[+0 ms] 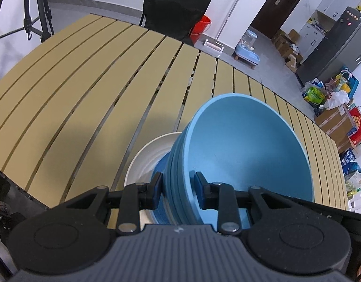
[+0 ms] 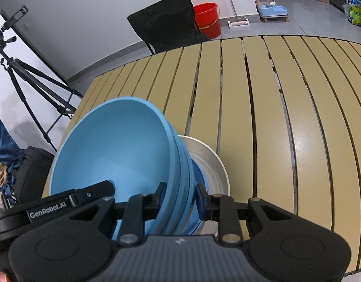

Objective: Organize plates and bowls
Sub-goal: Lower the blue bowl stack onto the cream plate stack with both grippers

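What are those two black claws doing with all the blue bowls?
A person holds a gripper in each hand. The left gripper and the right gripper each pinch the rim of a stack of blue bowls from opposite sides. The stack sits right over a white plate on the slatted table; whether it touches the plate is not clear.

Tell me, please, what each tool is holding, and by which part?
Both grip the stack of blue bowls by its nested rims. The left tool clamps one side, the right tool the opposite side, each with one finger inside the top bowl and one outside.
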Available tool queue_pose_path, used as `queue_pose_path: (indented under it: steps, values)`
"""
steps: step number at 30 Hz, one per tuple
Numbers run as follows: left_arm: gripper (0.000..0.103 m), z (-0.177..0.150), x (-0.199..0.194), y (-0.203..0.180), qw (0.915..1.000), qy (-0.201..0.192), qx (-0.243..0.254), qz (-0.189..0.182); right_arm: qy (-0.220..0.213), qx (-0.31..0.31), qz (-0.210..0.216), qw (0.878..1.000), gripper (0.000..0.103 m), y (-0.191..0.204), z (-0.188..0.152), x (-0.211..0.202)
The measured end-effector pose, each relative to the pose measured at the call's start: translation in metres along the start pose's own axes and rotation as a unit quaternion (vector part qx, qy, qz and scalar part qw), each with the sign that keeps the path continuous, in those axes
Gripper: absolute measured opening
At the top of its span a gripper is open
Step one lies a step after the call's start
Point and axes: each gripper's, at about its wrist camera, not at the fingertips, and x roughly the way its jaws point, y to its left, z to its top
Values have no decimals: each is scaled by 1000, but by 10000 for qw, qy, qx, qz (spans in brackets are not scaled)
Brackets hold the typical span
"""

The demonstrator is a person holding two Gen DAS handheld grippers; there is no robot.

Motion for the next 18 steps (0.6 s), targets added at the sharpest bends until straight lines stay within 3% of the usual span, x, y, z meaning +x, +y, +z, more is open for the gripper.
queue_pose_path:
  steps: [18]
  values:
    - [28, -6, 24, 0, 9998, -11, 162, 128, -29, -109, -185, 9998, 23, 3, -6, 17]
